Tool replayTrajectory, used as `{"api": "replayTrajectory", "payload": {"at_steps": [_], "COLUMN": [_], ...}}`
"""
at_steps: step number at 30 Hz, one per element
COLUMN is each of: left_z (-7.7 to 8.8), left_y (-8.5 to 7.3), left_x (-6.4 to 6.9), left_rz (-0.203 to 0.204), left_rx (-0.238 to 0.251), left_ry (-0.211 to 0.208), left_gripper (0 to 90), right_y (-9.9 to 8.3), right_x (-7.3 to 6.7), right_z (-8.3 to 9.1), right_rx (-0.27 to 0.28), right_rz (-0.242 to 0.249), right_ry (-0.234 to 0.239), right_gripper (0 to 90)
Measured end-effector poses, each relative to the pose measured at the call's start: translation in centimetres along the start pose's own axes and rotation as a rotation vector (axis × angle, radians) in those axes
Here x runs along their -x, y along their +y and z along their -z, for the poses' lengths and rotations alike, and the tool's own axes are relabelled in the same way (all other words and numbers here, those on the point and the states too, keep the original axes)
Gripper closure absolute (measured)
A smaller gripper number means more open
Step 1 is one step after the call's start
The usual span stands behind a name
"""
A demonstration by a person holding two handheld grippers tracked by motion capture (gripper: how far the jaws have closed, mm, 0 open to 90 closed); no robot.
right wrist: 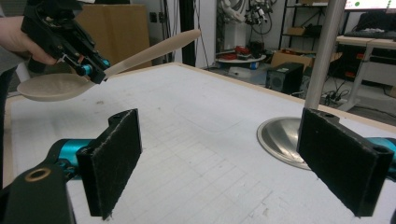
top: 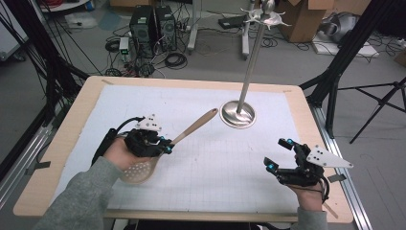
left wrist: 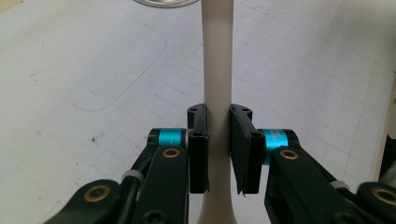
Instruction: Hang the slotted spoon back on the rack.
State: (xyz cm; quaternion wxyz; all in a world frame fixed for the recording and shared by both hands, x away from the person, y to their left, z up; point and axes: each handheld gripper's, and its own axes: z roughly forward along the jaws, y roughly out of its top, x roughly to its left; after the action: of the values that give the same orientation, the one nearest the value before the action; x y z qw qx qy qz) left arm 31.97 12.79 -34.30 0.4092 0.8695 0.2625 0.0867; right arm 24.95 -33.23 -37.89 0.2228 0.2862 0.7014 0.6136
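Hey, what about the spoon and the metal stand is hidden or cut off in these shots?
- Slotted spoon: high view, the left claw covers its neck.
- Spoon bowl: left claw view, cut off by the bottom edge.
- Metal stand: right claw view, top cut off; the right claw pad hides part of its base.

no legible text, labels, brands or numbers anywhere, printed grid lines only

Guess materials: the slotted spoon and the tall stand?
Slotted spoon: probably wood or matte plastic; beige, dull, no glare, no grain visible. Stand: metal, likely polished steel; the round base and pole mirror the room light.
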Motion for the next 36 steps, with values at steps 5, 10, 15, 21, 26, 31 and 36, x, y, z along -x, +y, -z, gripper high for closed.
{"api": "replayTrajectory", "payload": {"at_steps": [5,10,15,21,26,31,36], "left_z": [0.2,0.6,0.7,0.8,0.9,0.9,1.1], "left_y": [1.0,2.4,3.2,4.3,5.3,6.0,6.6], "left_x": [-0.3,-0.6,-1.1,-1.5,-1.7,-2.3,-2.3], "left_rz": [0.002,0.012,0.027,0.034,0.002,0.002,0.000], "left_rx": [0.012,0.039,0.060,0.084,0.125,0.129,0.137], "left_ry": [-0.009,-0.013,-0.020,-0.016,-0.008,-0.015,-0.022], "left_gripper": [77.8,77.8,77.7,77.7,77.7,77.7,77.7], "right_y": [0.0,0.0,0.0,0.0,0.1,0.1,0.2], "right_x": [0.1,0.1,0.1,0.2,0.2,0.1,0.1], "right_z": [0.1,0.0,0.1,0.1,0.1,0.3,0.4], "right_rx": [0.008,0.005,0.010,0.010,0.011,0.014,0.024], "right_rz": [0.000,0.004,-0.001,-0.003,-0.006,-0.006,-0.005], "right_ry": [-0.003,0.002,0.001,0.005,0.006,0.009,0.007], "right_gripper": [13.0,13.0,13.0,13.0,13.0,13.0,13.0]}}
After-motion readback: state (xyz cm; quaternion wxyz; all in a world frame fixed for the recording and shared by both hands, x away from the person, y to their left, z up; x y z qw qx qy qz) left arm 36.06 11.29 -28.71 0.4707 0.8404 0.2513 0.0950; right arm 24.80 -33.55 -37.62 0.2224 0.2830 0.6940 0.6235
